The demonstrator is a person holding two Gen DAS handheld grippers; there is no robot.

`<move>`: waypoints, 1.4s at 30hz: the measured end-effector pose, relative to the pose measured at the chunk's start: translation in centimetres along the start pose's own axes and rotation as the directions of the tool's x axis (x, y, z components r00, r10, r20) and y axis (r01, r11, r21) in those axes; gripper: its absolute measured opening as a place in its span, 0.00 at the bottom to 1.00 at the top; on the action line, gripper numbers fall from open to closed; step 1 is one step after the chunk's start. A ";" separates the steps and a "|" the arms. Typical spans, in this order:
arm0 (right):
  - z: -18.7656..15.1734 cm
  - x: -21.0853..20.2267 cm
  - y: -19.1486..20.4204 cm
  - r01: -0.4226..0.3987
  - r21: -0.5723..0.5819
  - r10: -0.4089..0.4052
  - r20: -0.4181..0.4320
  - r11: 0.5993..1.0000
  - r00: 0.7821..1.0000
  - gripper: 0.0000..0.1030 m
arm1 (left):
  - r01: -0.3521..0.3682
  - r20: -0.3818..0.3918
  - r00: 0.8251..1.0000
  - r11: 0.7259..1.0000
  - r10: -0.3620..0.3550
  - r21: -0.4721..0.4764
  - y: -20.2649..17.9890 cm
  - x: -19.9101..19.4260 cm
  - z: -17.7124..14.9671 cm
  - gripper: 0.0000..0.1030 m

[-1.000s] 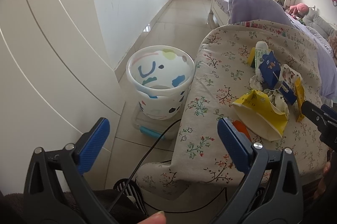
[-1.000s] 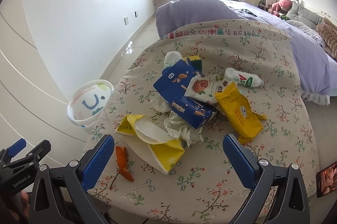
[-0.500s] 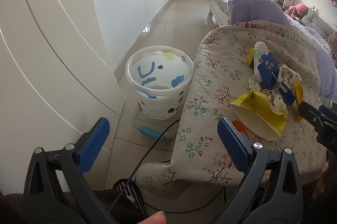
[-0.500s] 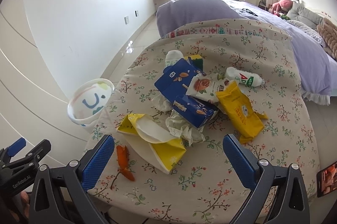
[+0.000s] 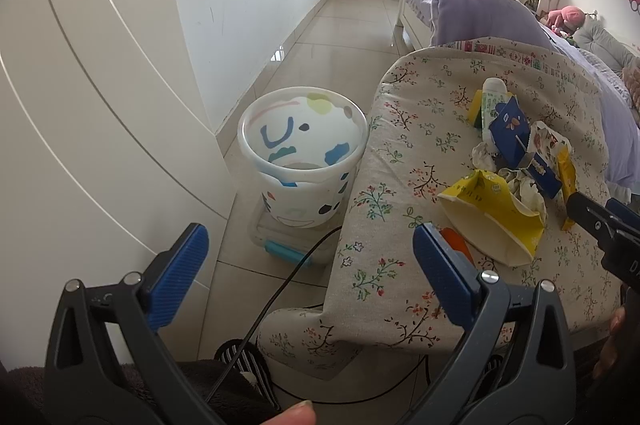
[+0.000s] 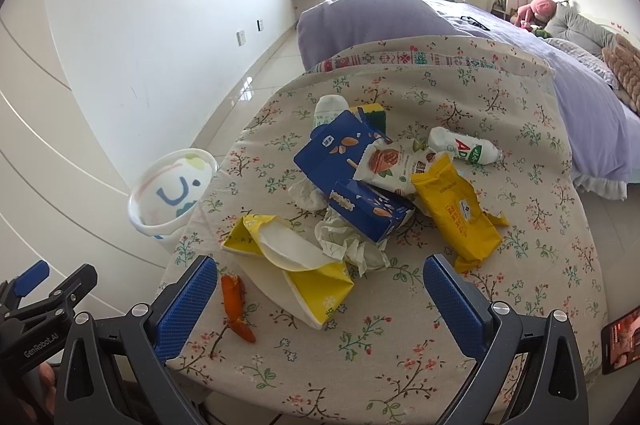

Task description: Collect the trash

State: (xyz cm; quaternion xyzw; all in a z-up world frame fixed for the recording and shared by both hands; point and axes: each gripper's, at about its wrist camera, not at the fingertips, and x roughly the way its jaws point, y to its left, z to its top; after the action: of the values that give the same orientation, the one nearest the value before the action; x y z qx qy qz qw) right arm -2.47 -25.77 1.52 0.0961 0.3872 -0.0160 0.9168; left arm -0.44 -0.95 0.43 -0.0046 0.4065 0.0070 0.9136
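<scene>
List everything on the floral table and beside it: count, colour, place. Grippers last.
open yellow bag: 1, yellow and white, front of pile
orange peel: 1, orange, front left
crumpled tissues: at least 2, white, mid-pile
blue cartons: 2, blue, centre
nut snack pouch: 1, white, behind cartons
yellow wipes pack: 1, yellow, right
white bottles: 2, white, rear
sponge: 1, yellow-green, rear
trash bin: 1, white with coloured shapes, floor left of table
phone: 1, dark, right edge
left gripper: open, empty
right gripper: open, empty

Matt floral cloth, glossy floor tiles, translucent plastic bin, crumpled paper tissue
</scene>
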 end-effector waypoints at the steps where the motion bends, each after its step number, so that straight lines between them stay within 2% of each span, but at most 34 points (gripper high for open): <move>1: 0.0 0.0 0.0 0.000 0.000 0.000 0.001 1.000 1.000 1.00 | 0.001 0.000 1.000 1.000 -0.001 0.000 0.1 0.0 0.0 0.99; 23: 0.4 -0.1 -0.8 -0.013 0.004 0.013 -0.008 1.000 1.000 1.00 | 0.005 -0.010 1.000 1.000 -0.005 -0.013 0.6 0.2 0.4 0.99; 30: 1.6 -0.1 -3.9 0.043 0.031 -0.041 -0.065 0.999 0.997 1.00 | 0.046 -0.033 0.998 0.999 -0.046 0.016 0.2 0.6 1.5 0.99; 34: 2.9 0.3 -6.8 0.035 0.078 -0.026 -0.110 0.996 0.994 1.00 | 0.071 -0.061 0.996 0.996 -0.067 0.061 -0.7 1.0 2.6 0.99; 38: 4.4 1.0 -9.3 0.053 0.103 -0.038 -0.141 0.993 0.989 1.00 | 0.154 -0.124 0.982 0.985 -0.144 0.076 -2.0 2.1 4.0 0.99; 40: 5.1 1.6 -10.3 0.062 0.115 -0.044 -0.153 0.991 0.987 1.00 | 0.206 -0.176 0.966 0.975 -0.189 0.081 -2.9 3.0 4.7 0.99; 42: 5.8 2.5 -11.3 0.061 0.129 -0.037 -0.177 0.990 0.984 1.00 | 0.269 -0.231 0.942 0.960 -0.245 0.079 -3.9 4.0 5.4 0.99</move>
State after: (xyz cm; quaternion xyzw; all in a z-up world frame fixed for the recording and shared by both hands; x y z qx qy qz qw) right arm 2.20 -37.86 1.86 0.1491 0.4660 -0.0562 0.8703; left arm 6.32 -4.74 1.07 -0.0085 0.5005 -0.1349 0.8551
